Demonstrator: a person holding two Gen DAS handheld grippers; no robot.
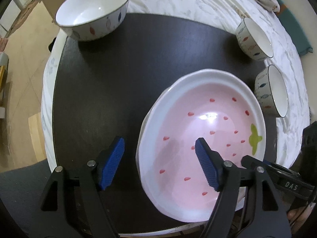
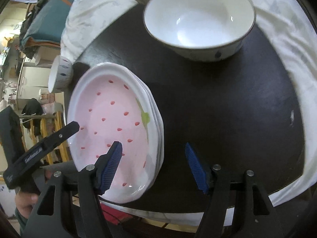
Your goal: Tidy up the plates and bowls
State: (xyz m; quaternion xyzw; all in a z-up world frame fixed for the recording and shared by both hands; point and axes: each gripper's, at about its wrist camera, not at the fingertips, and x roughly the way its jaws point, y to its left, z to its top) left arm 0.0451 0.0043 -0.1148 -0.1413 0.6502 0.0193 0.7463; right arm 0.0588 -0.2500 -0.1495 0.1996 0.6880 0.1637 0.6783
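A stack of pink strawberry-pattern plates (image 1: 198, 119) (image 2: 111, 119) with white rims lies on the dark round tabletop (image 1: 118, 79) (image 2: 218, 109). My left gripper (image 1: 158, 144) is open and straddles the stack's left rim, one blue pad over the pink well and the other over bare table. My right gripper (image 2: 153, 145) is open as well, astride the opposite rim. No pad presses on the plates. A large white bowl (image 1: 93, 13) (image 2: 198, 15) with a leaf pattern stands at the table's far edge. Two small matching bowls (image 1: 255, 37) (image 1: 273, 91) sit beside the plates.
A white marbled cloth (image 1: 198, 0) (image 2: 287, 39) covers the surface around the dark top. One small bowl (image 2: 59, 77) stands just past the plates near the table's edge. A hand (image 2: 23, 200) holds the other gripper's body (image 2: 39, 148). Floor and furniture lie beyond the edge.
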